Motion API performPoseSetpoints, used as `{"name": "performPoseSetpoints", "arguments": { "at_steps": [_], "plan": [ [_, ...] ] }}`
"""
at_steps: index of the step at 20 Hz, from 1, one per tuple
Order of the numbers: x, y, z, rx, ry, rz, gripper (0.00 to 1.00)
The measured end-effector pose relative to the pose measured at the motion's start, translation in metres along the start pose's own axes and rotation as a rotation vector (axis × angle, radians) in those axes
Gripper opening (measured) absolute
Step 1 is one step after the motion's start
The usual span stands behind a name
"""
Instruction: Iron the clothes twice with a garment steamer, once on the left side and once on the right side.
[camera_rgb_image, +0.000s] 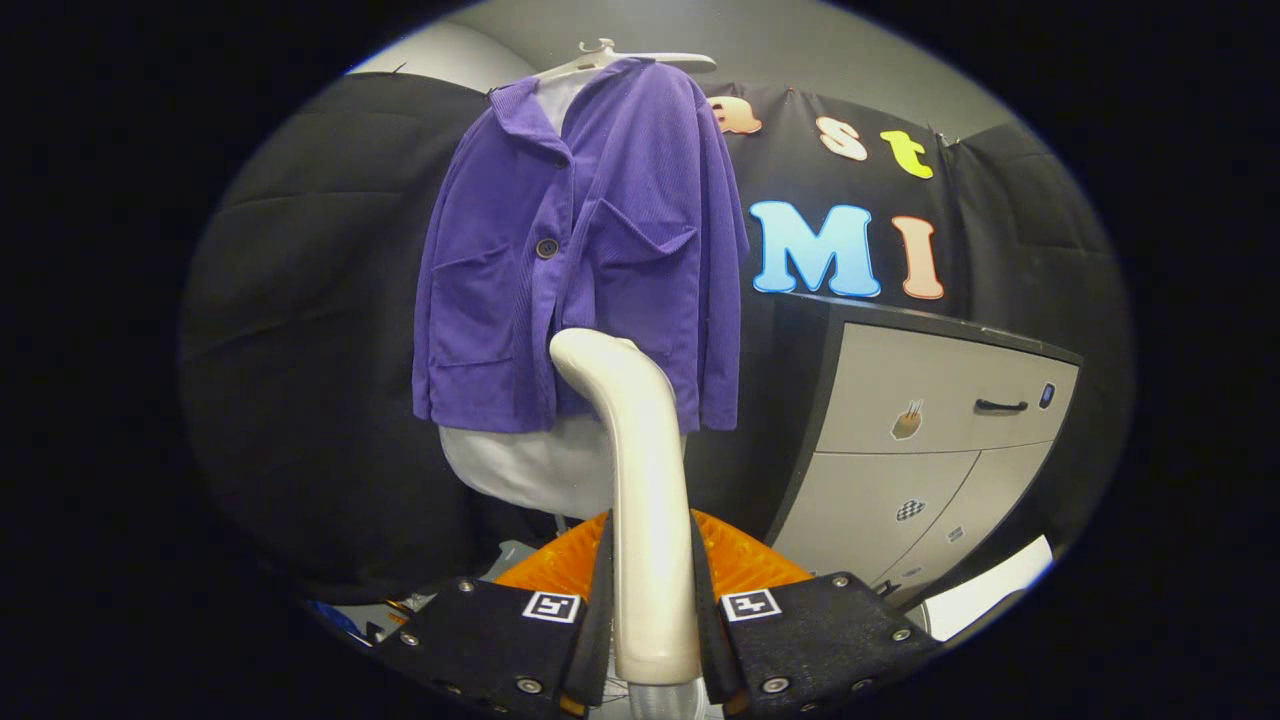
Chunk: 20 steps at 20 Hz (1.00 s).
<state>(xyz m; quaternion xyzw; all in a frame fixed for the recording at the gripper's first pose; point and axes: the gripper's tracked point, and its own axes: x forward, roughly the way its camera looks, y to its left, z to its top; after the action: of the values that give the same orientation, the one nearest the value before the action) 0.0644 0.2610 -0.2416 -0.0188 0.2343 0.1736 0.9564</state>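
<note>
A purple corduroy jacket (590, 260) hangs on a white hanger (625, 60) in front of the black cloth wall, over a white garment (530, 465) that shows below its hem. My gripper (650, 610) is shut on the cream-white garment steamer (640, 480), both fingers (500, 625) pressing its handle from either side. The steamer rises ahead of the fingers and its curved head ends just before the jacket's lower middle, near the hem. I cannot tell whether the head touches the fabric.
A grey cabinet (940, 420) with drawers and a black handle stands to the right of the jacket. An orange ribbed object (740, 560) lies just beyond the fingers, behind the steamer.
</note>
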Motion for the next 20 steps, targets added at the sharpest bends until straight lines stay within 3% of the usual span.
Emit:
{"name": "performPoseSetpoints", "arguments": {
  "at_steps": [9,16,20],
  "plan": [
    [-0.030,0.024,0.141,-0.049,-0.278,0.083,0.37],
    [-0.042,0.058,0.259,-0.010,-0.476,0.140,0.37],
    [-0.040,0.080,0.304,0.013,-0.549,0.172,0.37]
  ]
}}
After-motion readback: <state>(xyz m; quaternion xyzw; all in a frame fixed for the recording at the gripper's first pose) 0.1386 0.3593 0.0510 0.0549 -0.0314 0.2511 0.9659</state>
